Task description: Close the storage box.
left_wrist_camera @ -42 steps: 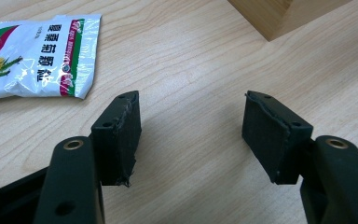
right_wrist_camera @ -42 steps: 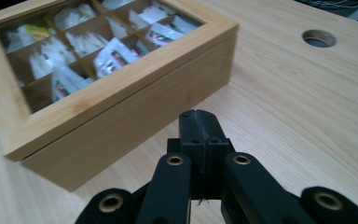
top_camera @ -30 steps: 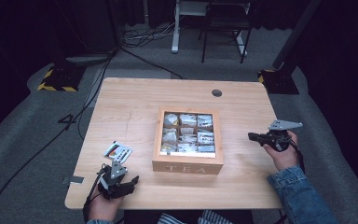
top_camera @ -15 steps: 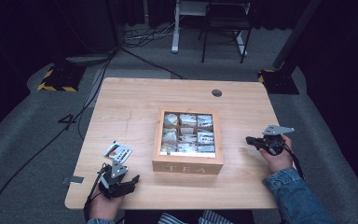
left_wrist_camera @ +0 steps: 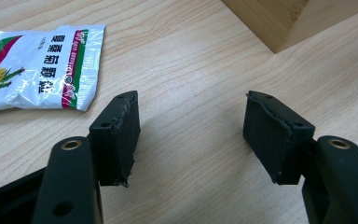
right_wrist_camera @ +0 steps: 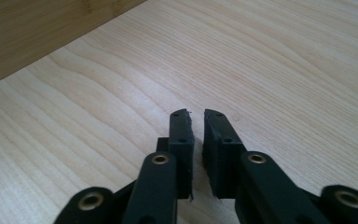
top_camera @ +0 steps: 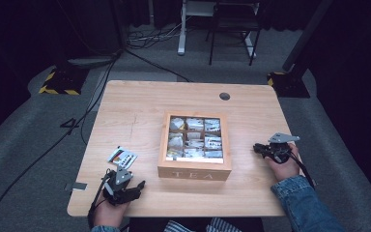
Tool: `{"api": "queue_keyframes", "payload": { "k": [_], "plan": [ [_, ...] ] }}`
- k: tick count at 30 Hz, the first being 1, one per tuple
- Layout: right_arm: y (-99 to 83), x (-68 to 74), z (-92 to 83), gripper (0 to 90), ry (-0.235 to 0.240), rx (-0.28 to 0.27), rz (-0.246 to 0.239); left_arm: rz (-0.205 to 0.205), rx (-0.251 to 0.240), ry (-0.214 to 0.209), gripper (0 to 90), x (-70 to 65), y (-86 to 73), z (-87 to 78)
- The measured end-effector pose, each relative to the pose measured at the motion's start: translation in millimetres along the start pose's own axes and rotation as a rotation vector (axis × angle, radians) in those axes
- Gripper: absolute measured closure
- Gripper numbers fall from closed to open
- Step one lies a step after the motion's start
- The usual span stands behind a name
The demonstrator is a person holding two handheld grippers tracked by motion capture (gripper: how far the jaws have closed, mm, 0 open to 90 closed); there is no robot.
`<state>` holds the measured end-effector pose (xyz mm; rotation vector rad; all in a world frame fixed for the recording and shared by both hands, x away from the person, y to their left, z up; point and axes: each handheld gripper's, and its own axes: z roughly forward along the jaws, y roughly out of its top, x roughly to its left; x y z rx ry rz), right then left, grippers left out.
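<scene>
A tea packet (left_wrist_camera: 39, 67) is seen lying flat on the surface (top_camera: 140, 111), just ahead and to the left of the left gripper (left_wrist_camera: 191, 123), near the front left corner and beside the box (top_camera: 194, 145). It is a thin, glossy sachet with printed characters and a flower picture; in the high view it is seen just beyond the left gripper and apart from the box's left wall. The left gripper is held low with its jaws spread wide and nothing between them. The box, marked TEA on its front, is seen open from above, its compartments filled with packets. The right gripper (right_wrist_camera: 196, 130) is held low on the other side of the box, its jaws drawn nearly together with only a slit left, and nothing is held in it. If the packet is meant to be picked up, trouble is likely from its flatness: the pads could slide over the slick film, or the packet could be pushed along the surface instead of being pinched. Since the jaws are aimed to the right of the packet, a closing without a turn to the left would catch only air. The film could also be crumpled if only a corner is gripped, and the box corner could be knocked on the way over.
</scene>
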<state>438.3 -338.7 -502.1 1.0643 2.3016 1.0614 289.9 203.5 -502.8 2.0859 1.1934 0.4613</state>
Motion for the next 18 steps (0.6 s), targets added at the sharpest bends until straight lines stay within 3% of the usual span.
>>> {"api": "queue_keyframes", "payload": {
  "k": [4,6,7,9,18],
  "plan": [
    [0.0,-0.4,0.1,70.6,-0.018,0.000,0.010,0.000,-0.005,0.002,36.9,0.0,0.0,0.6],
    [1.1,-2.5,2.0,56.0,-0.017,0.003,0.035,-0.001,-0.007,0.002,36.9,0.0,-0.1,0.9],
    [1.4,-4.2,2.5,52.7,-0.019,0.010,0.050,-0.001,-0.008,0.003,36.9,-0.1,-0.2,0.9],
    [1.6,-5.6,2.8,51.6,-0.020,0.011,0.067,0.003,-0.008,0.000,36.8,0.3,-0.3,0.9],
    [4.0,-5.7,6.3,43.0,-0.024,0.018,0.059,0.006,-0.008,0.000,36.8,0.9,0.2,1.2]
  ]
}}
